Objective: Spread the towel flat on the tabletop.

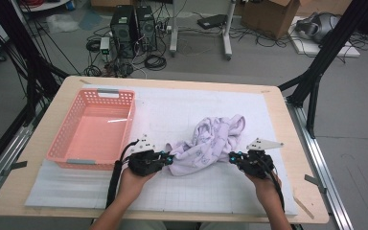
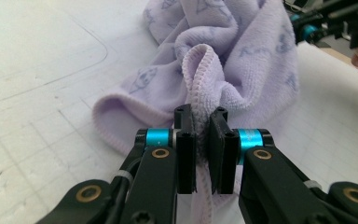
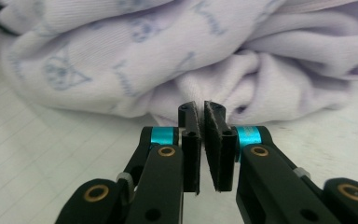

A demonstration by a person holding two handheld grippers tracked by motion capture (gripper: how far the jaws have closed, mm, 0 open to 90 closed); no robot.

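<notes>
- Your bench (image 1: 38,191) is light wood with a white sheet marked in small squares (image 1: 182,103) on top. Behind it lies a grey floor with black computer boxes (image 1: 133,26), many cables and a brown cardboard box (image 1: 270,14).
- You will find no words or brand names to read. The only marks are pale blue drawings on the cloth; some look like little animal faces.
- The soft purple cloth (image 1: 211,141) lies bunched up on the white sheet, near the middle and a bit to your right. It is between your two hands.
- Your left hand-held gripper (image 1: 168,158) is closed on the cloth. In the left gripper view (image 2: 202,149) the stitched edge of the cloth (image 2: 223,65) runs down between the two black jaws, and they pinch it tight.
- Your right hand-held gripper (image 1: 232,156) is at the right side of the cloth. In the right gripper view (image 3: 201,140) the jaws are almost together, with just a thin gap. Their tips sit at a fold of the cloth (image 3: 177,51), but you cannot tell if any cloth is caught between them.
- The high view shows the pink basket (image 1: 57,148) on the left side of the bench, beside your left hand. It shows both your arms too.
- The left gripper view shows the seam up close, and your right hand-held gripper far off at the top right (image 2: 307,28).
- The right gripper view shows the drawings best.
</notes>
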